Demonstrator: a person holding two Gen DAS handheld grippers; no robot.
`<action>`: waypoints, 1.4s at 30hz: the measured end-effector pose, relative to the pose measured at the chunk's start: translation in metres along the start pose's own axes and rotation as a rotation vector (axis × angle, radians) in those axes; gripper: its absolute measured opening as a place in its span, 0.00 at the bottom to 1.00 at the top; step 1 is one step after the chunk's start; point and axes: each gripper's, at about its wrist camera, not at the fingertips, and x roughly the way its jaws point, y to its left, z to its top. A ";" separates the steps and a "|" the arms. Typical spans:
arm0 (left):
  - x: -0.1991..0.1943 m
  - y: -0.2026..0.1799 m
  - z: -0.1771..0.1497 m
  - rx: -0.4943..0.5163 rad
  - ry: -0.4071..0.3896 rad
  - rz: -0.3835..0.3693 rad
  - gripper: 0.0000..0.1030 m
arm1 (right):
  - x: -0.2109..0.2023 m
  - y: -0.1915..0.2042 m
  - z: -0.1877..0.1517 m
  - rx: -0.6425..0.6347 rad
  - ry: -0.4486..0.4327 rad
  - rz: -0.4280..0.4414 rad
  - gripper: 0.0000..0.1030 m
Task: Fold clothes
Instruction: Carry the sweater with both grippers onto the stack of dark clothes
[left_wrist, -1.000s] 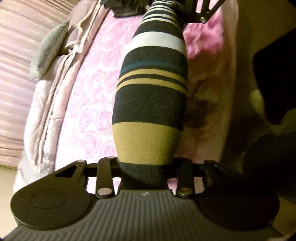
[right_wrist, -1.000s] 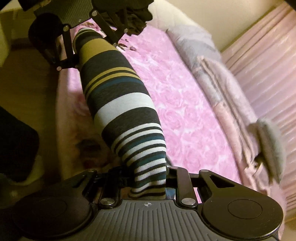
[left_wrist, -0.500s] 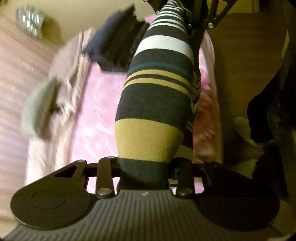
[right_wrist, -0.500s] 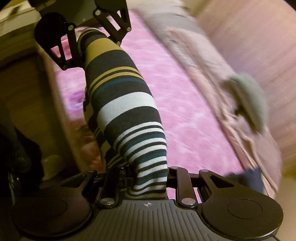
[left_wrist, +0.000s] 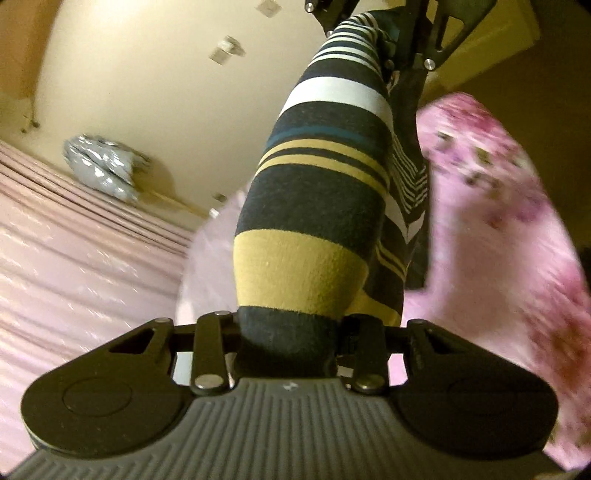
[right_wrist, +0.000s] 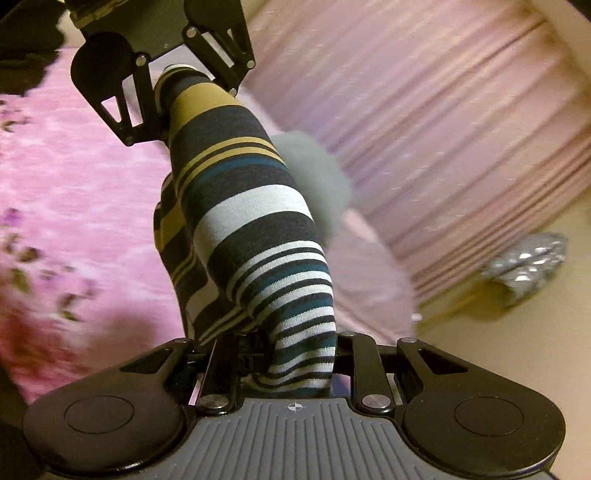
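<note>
A striped garment (left_wrist: 317, 206) with navy, mustard, white and teal bands is stretched in the air between both grippers. My left gripper (left_wrist: 288, 343) is shut on its dark navy end. My right gripper (right_wrist: 295, 369) is shut on its thin-striped end. Each gripper shows at the top of the other's view: the right gripper (left_wrist: 406, 40) in the left wrist view, the left gripper (right_wrist: 162, 81) in the right wrist view. A second fold of the garment (right_wrist: 177, 236) hangs beneath. The fingertips are hidden by cloth.
A pink floral bed cover (right_wrist: 74, 192) lies below, also in the left wrist view (left_wrist: 498, 221). Pink pleated curtains (right_wrist: 424, 129) hang beyond. A grey cushion (right_wrist: 317, 177) sits behind the garment. A silvery crumpled object (left_wrist: 99, 166) lies by the cream wall.
Both grippers have swung round with the garment held taut; the views now tilt towards the wall and curtains instead of down on the bed. The grips are unchanged.
</note>
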 end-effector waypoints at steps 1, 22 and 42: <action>0.025 0.013 0.015 -0.014 -0.006 0.012 0.31 | 0.010 -0.024 -0.012 0.004 -0.006 -0.015 0.21; 0.371 -0.092 0.007 0.163 0.066 0.023 0.32 | 0.255 -0.049 -0.237 -0.170 0.069 0.073 0.22; 0.329 -0.121 -0.021 0.134 0.068 0.082 0.41 | 0.274 -0.024 -0.229 -0.137 0.143 0.033 0.34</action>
